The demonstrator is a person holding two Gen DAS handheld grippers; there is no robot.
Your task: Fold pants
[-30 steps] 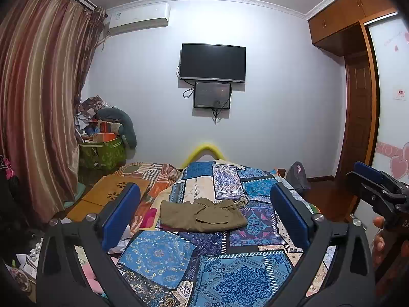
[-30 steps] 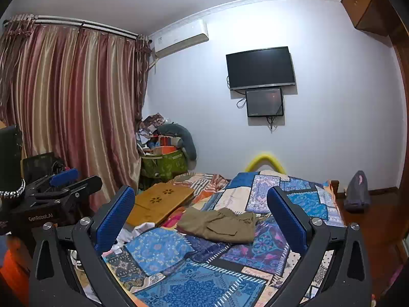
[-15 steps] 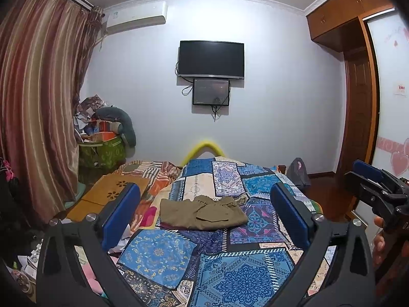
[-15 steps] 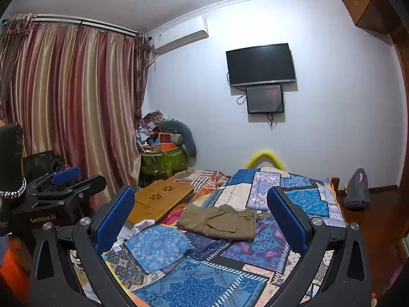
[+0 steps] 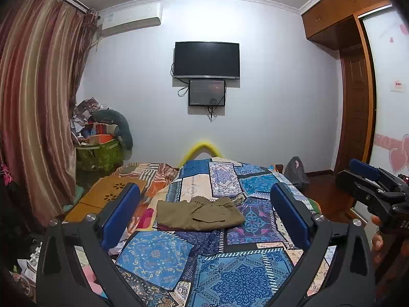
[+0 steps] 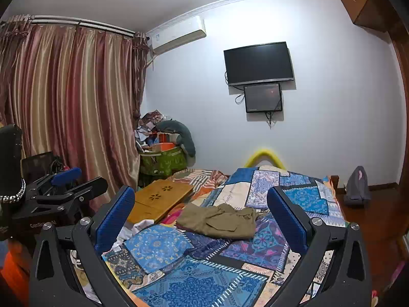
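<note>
Olive-brown pants (image 5: 198, 213) lie folded into a compact rectangle in the middle of a bed with a blue patchwork cover (image 5: 240, 276). They also show in the right wrist view (image 6: 219, 221). My left gripper (image 5: 204, 217) is open and empty, held well back from the pants above the near end of the bed. My right gripper (image 6: 202, 220) is open and empty too, at a similar distance. Each gripper shows at the edge of the other's view: the right one (image 5: 370, 189) and the left one (image 6: 64, 192).
A wooden lap table (image 6: 158, 199) lies left of the pants on a striped cloth. A green bin with clutter (image 6: 163, 161) stands by the curtain (image 6: 76, 107). A TV (image 5: 206, 60) hangs on the far wall. A grey bag (image 6: 356, 186) sits on the floor at right.
Both cameras have tilted slightly upward, so the bed and pants sit lower in the views. The pants lie unmoved and both grippers stay open.
</note>
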